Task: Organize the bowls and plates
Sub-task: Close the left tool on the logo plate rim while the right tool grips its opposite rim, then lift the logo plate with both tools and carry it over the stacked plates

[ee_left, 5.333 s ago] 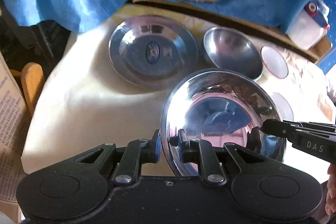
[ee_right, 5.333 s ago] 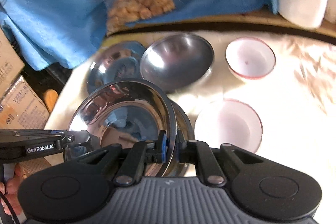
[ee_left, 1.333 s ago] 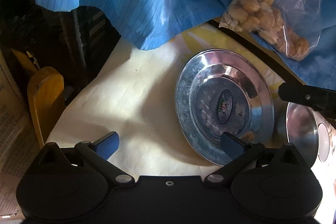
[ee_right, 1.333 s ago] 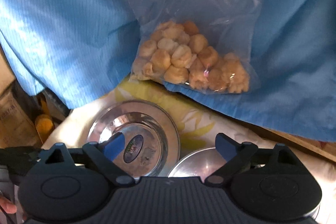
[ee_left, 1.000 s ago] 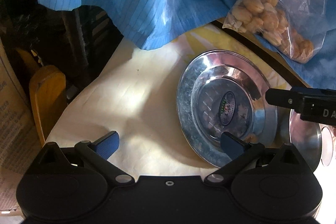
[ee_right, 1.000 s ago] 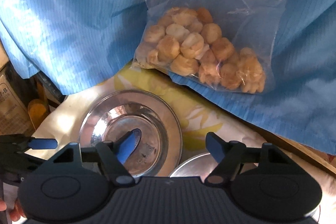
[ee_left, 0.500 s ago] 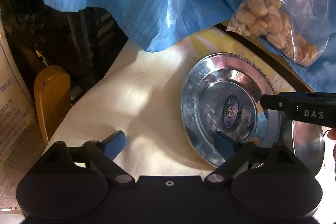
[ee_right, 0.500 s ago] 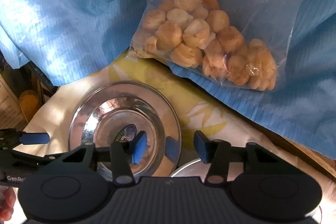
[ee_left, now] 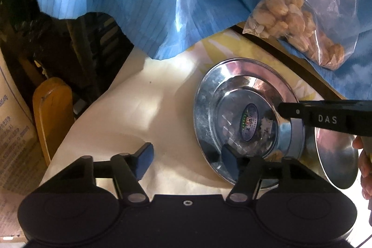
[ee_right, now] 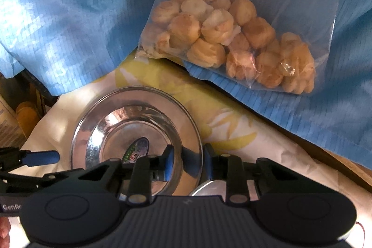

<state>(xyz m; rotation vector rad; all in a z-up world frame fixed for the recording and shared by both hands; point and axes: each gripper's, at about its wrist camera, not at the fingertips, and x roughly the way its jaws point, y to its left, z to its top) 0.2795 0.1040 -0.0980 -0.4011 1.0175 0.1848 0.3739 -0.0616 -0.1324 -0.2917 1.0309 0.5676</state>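
Two hand-held grippers, left (ee_left: pixel 186 156) and right (ee_right: pixel 188 163), both parted, straddle one steel plate's (ee_left: pixel 209 108) rim.

Your left gripper (ee_left: pixel 186 156) has a matte black body with two round housings, black linkage arms on silver pivot screws, one small screw hole at centre, and blue pads (ee_left: pixel 145 157) on the fingers. Your right gripper (ee_right: pixel 189 165) is grey and ribbed on top, with the same black linkages, silver screws and blue pads (ee_right: pixel 167 164). White lettering marks the sides: "DAS" on one, "GenRo" on the other. Bare skin of your right hand (ee_left: pixel 363 166) shows behind its gripper.
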